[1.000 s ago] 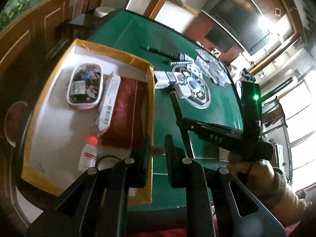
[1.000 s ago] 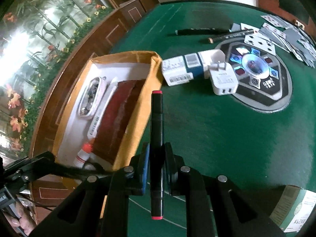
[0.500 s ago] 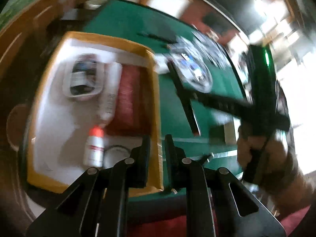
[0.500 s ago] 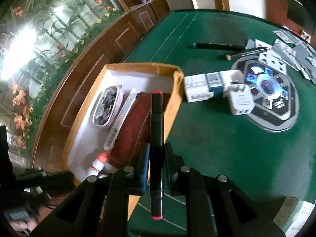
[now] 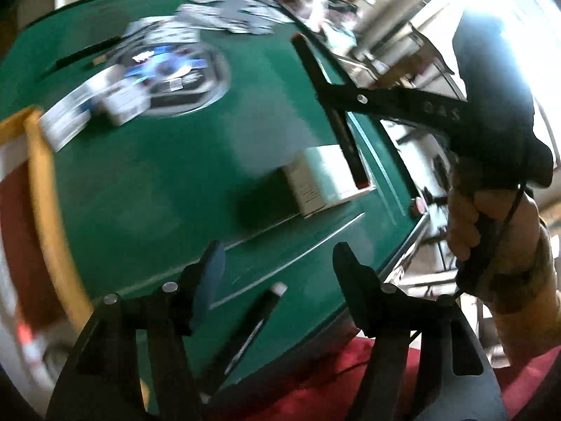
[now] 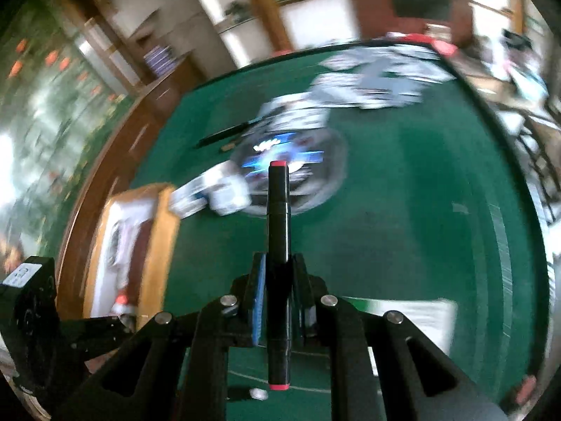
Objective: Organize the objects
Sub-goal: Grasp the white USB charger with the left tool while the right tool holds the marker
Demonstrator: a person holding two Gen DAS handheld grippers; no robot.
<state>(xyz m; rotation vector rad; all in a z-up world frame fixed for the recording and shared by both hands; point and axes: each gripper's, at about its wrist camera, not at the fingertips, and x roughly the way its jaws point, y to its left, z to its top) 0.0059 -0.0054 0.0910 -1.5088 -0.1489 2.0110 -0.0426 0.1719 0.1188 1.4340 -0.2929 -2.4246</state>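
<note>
Green felt covers the counter (image 6: 403, 210) before us. Our right tongs (image 6: 278, 263) clamp a black marker (image 6: 278, 231) pointing forward above the counter. Our left tongs (image 5: 277, 256) are opening, tilted down over a white-tipped pen (image 5: 259, 312) near the front edge, pads clear. Our cardboard box (image 6: 164, 231) sits left; bare felt lies right.

We see a green felt table (image 6: 403, 210) marked with thin white lines, and a round panel (image 6: 291, 161) with blue lights set in its middle. Left of it runs a brown wooden sideboard (image 6: 140, 133) with purple bottles (image 6: 159, 58) on top, blurred. Beyond that stands greenery with orange flowers (image 6: 42, 105). On the far wall we make out pale shelves (image 6: 238, 14). Red fabric (image 5: 315, 386) lies below the table's near edge
</note>
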